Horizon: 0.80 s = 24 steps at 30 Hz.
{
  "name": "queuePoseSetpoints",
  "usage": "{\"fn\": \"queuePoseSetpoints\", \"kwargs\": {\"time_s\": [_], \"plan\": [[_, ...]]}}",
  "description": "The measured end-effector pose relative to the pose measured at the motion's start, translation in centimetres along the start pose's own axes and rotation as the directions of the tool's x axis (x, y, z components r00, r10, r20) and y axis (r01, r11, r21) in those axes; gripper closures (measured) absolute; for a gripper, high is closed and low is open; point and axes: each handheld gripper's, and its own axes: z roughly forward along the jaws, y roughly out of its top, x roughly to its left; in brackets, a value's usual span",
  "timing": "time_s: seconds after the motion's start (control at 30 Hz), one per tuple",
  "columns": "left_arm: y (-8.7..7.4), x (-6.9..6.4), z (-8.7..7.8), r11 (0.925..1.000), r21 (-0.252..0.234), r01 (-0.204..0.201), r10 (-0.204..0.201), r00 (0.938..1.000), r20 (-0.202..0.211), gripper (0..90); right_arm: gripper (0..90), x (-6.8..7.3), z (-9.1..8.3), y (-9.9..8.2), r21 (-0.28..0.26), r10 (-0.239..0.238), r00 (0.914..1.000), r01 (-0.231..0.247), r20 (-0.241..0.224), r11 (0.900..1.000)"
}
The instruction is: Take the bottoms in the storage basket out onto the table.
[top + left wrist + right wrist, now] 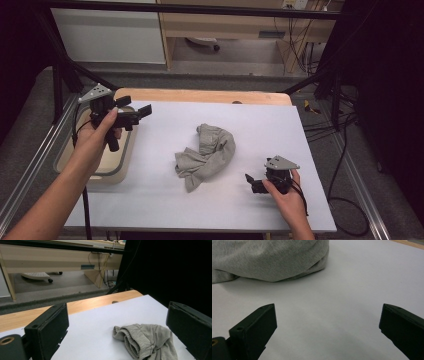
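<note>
A crumpled grey garment with a ribbed waistband lies in a heap near the middle of the white table cover. My left gripper hovers open above the table's left side, held up off the surface and pointing toward the garment, which lies beyond its jaws. Low at the front right, my right gripper is open just above the cover, empty, with the garment a short way ahead of it.
A beige tub sits at the left edge, under my left hand. The wooden tabletop shows past the cover's far edge. Metal frame rails run along both sides, and cables hang at the right.
</note>
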Motion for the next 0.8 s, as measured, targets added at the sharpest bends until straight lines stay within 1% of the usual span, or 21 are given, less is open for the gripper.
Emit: {"fn": "queuePoseSetpoints", "kwargs": {"time_s": [0.13,0.2,0.33,0.53,0.8], "plan": [[0.0,0.3,-0.4,1.0,-0.001,0.006,-0.006,1.0,-0.005,4.5,2.0,0.0,0.0,0.0,-0.003,0.005,1.0,-0.005,-0.003,1.0],[0.0,0.5,-0.7,0.9999,-0.011,0.013,-0.013,0.9999,-0.008,4.5,2.0,0.0,0.0,0.0,-0.002,0.005,1.0,-0.005,-0.003,1.0],[0.0,0.7,-1.1,0.9998,-0.015,0.015,-0.015,0.9998,-0.013,4.5,2.0,0.0,-0.1,0.0,-0.004,0.007,1.0,-0.007,-0.002,1.0],[0.0,0.8,-1.4,0.9997,-0.02,0.017,-0.017,0.9998,-0.013,4.5,2.0,-0.1,-0.1,0.0,-0.006,0.007,1.0,-0.007,-0.001,1.0],[-0.1,1.0,-2.1,0.9997,-0.023,0.008,-0.009,0.9999,-0.015,4.4,2.0,-0.2,-0.2,0.0,-0.007,0.012,0.9999,-0.012,0.001,0.9999]]}}
